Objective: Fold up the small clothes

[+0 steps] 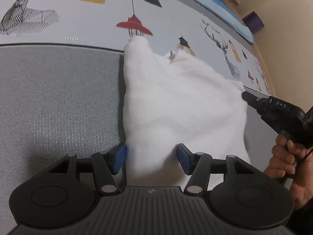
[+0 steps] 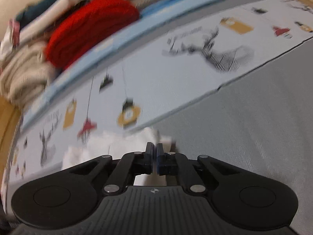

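A small white garment (image 1: 176, 101) lies partly on the grey mat (image 1: 58, 107) and partly on the printed sheet (image 1: 97, 19). My left gripper (image 1: 151, 156) is open, its blue pads either side of the garment's near edge. My right gripper (image 1: 246, 96) shows at the garment's right corner in the left wrist view. In the blurred right wrist view my right gripper (image 2: 154, 152) is shut on the white garment (image 2: 117, 145), pinching its edge between the pads.
A pile of clothes with a red knit (image 2: 90, 25) and a beige one (image 2: 25, 72) sits beyond a blue strip (image 2: 97, 49). The printed sheet (image 2: 176, 68) carries deer and lamp drawings. A purple box (image 1: 253, 21) stands far right.
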`<action>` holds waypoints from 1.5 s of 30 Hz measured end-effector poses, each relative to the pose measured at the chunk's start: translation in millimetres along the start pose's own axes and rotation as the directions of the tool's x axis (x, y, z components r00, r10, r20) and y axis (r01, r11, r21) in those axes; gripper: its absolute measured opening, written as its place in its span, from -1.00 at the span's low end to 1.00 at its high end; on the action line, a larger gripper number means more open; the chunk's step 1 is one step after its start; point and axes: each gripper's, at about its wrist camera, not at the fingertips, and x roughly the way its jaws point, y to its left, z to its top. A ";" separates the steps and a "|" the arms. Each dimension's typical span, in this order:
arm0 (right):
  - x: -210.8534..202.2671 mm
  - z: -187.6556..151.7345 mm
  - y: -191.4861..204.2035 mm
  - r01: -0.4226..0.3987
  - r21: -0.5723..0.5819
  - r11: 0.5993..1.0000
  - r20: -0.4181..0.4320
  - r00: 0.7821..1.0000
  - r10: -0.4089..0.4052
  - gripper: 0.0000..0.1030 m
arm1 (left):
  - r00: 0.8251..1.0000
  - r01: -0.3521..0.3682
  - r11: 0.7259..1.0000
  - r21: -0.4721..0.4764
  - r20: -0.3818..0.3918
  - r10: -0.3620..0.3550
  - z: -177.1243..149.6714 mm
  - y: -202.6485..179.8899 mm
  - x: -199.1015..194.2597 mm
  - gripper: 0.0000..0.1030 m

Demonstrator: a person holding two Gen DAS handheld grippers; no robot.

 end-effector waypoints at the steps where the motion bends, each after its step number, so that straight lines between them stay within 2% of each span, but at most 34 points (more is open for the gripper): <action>1: -0.7 2.9 -5.5 0.005 0.032 0.999 0.014 1.000 -0.005 -0.97 | 1.000 0.000 1.000 -0.008 -0.016 0.000 -0.6 1.4 3.2 0.27; 2: 2.1 3.2 -11.2 0.037 0.053 0.998 -0.001 0.999 -0.037 -0.97 | 0.999 -0.005 1.000 -0.014 -0.033 0.004 -1.1 2.2 6.7 0.27; 3: 10.2 1.0 -16.9 0.098 0.060 0.993 -0.056 0.994 -0.095 -0.97 | 0.999 -0.015 1.000 -0.013 -0.044 0.015 -1.3 2.4 9.3 0.27; 5: 19.7 -5.0 -24.4 0.205 0.057 0.977 -0.125 0.972 -0.197 -1.00 | 0.998 -0.028 1.000 -0.007 -0.048 0.028 -1.3 3.0 9.9 0.29; 6: 20.4 -5.2 -27.4 0.237 0.054 0.970 -0.134 0.964 -0.228 -0.92 | 0.999 -0.016 1.000 -0.015 -0.045 0.015 -0.1 3.9 8.8 0.29; 7: 18.9 -4.1 -32.1 0.238 0.074 0.968 -0.141 0.964 -0.226 -0.91 | 0.999 -0.005 1.000 -0.020 -0.039 0.004 1.2 5.0 6.9 0.28; 9: 12.0 -1.7 -38.6 0.166 0.126 0.978 -0.139 0.979 -0.148 -0.87 | 1.000 0.015 1.000 -0.027 -0.015 -0.015 4.0 6.2 2.9 0.29; 11: -0.7 -0.2 -37.9 0.084 0.137 0.987 -0.105 0.992 -0.070 -0.54 | 0.999 0.037 0.998 -0.052 0.009 -0.037 8.2 9.3 -0.4 0.31; 13: -13.2 -0.9 -32.8 0.005 0.116 0.993 -0.081 0.997 0.005 0.11 | 0.998 0.057 0.995 -0.078 0.020 -0.056 13.0 11.2 -0.1 0.31; 15: -16.3 -4.8 -29.1 -0.070 0.105 0.992 -0.109 0.991 0.081 0.22 | 0.998 0.059 0.994 -0.092 0.017 -0.058 15.4 12.3 4.1 0.31; 17: -8.0 -11.7 -25.8 -0.114 0.099 0.989 -0.187 0.974 0.130 0.23 | 0.999 0.050 0.994 -0.099 0.005 -0.050 16.9 12.3 12.4 0.31; 19: 4.5 -22.3 -22.5 -0.100 0.079 0.992 -0.284 0.951 0.118 0.22 | 0.999 0.053 0.992 -0.113 -0.004 -0.054 17.3 13.7 19.1 0.31; 21: 13.9 -31.4 -16.8 -0.083 0.029 0.996 -0.347 0.934 0.088 0.23 | 0.998 0.063 0.992 -0.113 0.001 -0.064 17.8 12.7 23.3 0.34; 23: 19.5 -36.7 -10.9 -0.080 -0.015 0.997 -0.362 0.930 0.069 0.23 | 0.998 0.063 0.992 -0.109 0.012 -0.062 18.8 11.3 27.0 0.34; 26: 24.2 -37.3 -8.8 -0.080 -0.012 0.997 -0.365 0.928 0.070 0.22 | 0.997 0.067 0.990 -0.124 0.042 -0.062 19.6 11.5 28.6 0.28; 27: 25.6 -35.8 -9.0 -0.081 -0.007 0.997 -0.362 0.929 0.073 0.18 | 0.997 0.062 0.991 -0.117 0.056 -0.056 20.3 10.1 28.1 0.21; 29: 25.8 -35.6 -6.4 -0.098 -0.005 0.995 -0.352 0.932 0.090 -0.18 | 0.995 0.049 0.995 -0.082 0.089 -0.041 22.2 5.2 25.1 -0.18; 31: 23.7 -34.8 -0.2 -0.112 -0.011 0.994 -0.334 0.937 0.102 -0.43 | 0.991 0.045 0.998 -0.036 0.125 -0.041 25.4 -1.4 18.4 -0.34; 32: 23.9 -32.0 2.7 -0.117 -0.017 0.993 -0.322 0.941 0.105 -0.47 | 0.988 0.037 0.999 -0.003 0.152 -0.036 28.7 -6.3 13.8 -0.38; 36: 25.4 -19.4 5.4 -0.145 0.022 0.989 -0.245 0.958 0.146 -0.72 | 0.966 0.026 0.999 0.046 0.258 -0.037 41.3 -13.8 -7.4 -0.39; 40: 28.6 -7.2 26.4 -0.188 -0.033 0.982 -0.140 0.973 0.182 -0.73 | 0.934 0.007 0.998 0.065 0.357 -0.029 54.4 -15.6 -26.7 -0.39; 45: 39.7 1.6 61.4 -0.232 -0.105 0.967 -0.034 0.973 0.230 -0.72 | 0.898 0.020 1.000 0.013 0.439 -0.024 71.0 8.9 -48.7 -0.37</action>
